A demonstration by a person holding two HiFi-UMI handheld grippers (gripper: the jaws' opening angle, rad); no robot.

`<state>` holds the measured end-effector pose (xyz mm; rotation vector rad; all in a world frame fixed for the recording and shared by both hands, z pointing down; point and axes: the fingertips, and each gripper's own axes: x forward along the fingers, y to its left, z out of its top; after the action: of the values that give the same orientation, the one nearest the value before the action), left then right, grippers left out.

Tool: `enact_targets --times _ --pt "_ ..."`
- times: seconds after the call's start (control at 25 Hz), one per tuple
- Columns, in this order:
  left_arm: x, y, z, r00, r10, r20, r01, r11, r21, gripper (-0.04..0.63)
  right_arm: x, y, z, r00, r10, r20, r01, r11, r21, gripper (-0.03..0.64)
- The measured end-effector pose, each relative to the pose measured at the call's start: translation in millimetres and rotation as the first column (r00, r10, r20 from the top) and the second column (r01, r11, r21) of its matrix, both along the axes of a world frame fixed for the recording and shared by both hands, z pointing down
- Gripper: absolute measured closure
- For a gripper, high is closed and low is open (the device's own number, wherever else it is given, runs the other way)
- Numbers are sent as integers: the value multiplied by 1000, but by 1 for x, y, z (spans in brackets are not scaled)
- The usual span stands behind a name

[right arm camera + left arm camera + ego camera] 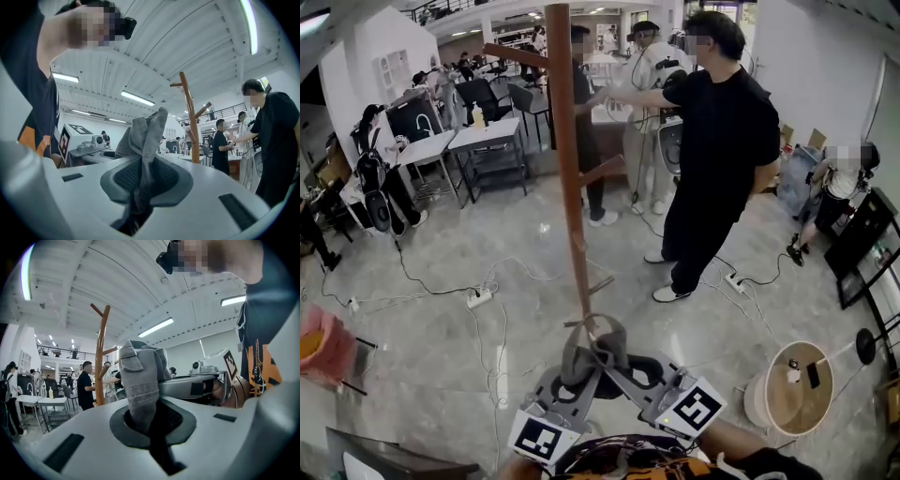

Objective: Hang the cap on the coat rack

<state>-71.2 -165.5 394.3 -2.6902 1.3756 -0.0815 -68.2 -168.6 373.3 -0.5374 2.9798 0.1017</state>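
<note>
A grey cap (598, 353) hangs bunched between my two grippers, low in the head view. My left gripper (575, 373) is shut on a strap end of the cap (139, 385). My right gripper (623, 367) is shut on a fold of the cap (143, 140). The wooden coat rack (566, 150) stands straight ahead, its pole rising behind the cap, with short pegs at the top and lower down. The coat rack (100, 352) shows left of the cloth in the left gripper view, and the coat rack (189, 119) right of it in the right gripper view.
A person in black (712, 150) stands right of the rack, with two more people behind it. Cables and a power strip (478, 298) cross the floor at left. A round stool (795, 386) is at right, tables (459, 141) at far left.
</note>
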Motion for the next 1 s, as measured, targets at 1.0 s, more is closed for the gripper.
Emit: enact_targets --times 1.0 --pt "-32 -144 9 999 -41 -27 39 996 -79 566 -29 -146 12 996 -67 -64 63 996 -57 548"
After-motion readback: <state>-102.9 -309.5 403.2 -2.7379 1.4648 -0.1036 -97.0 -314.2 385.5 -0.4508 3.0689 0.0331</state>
